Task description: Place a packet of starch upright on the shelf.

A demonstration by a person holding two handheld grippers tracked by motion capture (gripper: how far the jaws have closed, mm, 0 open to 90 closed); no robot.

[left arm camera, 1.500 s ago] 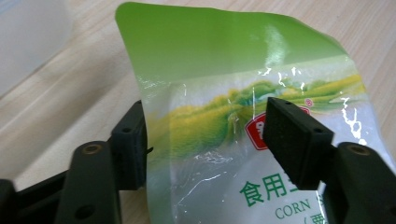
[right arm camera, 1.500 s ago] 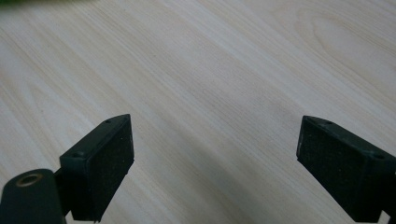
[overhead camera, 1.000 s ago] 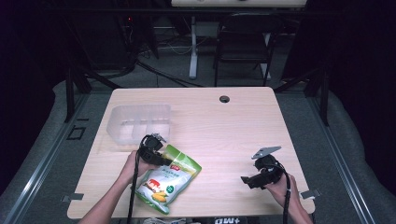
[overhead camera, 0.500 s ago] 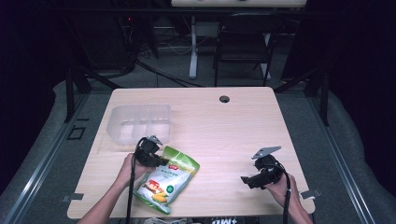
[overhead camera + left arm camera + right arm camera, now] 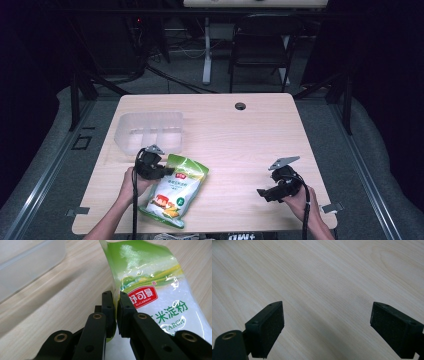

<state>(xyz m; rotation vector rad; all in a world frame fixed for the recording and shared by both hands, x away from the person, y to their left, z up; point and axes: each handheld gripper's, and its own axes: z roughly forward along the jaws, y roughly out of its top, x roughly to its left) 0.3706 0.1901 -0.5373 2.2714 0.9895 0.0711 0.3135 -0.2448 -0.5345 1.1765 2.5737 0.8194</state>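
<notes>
A green and white starch bag (image 5: 174,192) with a red logo lies on the wooden table (image 5: 240,135), front left of centre. My left gripper (image 5: 159,168) is shut on the bag's left edge near its top. In the left gripper view the two jaws pinch the thin edge of the bag (image 5: 155,290) at the left gripper's tips (image 5: 116,296). My right gripper (image 5: 264,192) rests low over the table at the front right, held by a hand. Its jaws stand wide apart in the right gripper view, the right gripper (image 5: 327,317) open over bare wood.
A clear plastic container (image 5: 150,131) with compartments stands just behind the bag at the table's left; its wall (image 5: 27,262) is close by in the left gripper view. A round cable hole (image 5: 240,106) sits at the far edge. A chair (image 5: 260,45) stands beyond the table.
The bag has shifted slightly with the left gripper holding its edge. The right gripper has stayed in place.
</notes>
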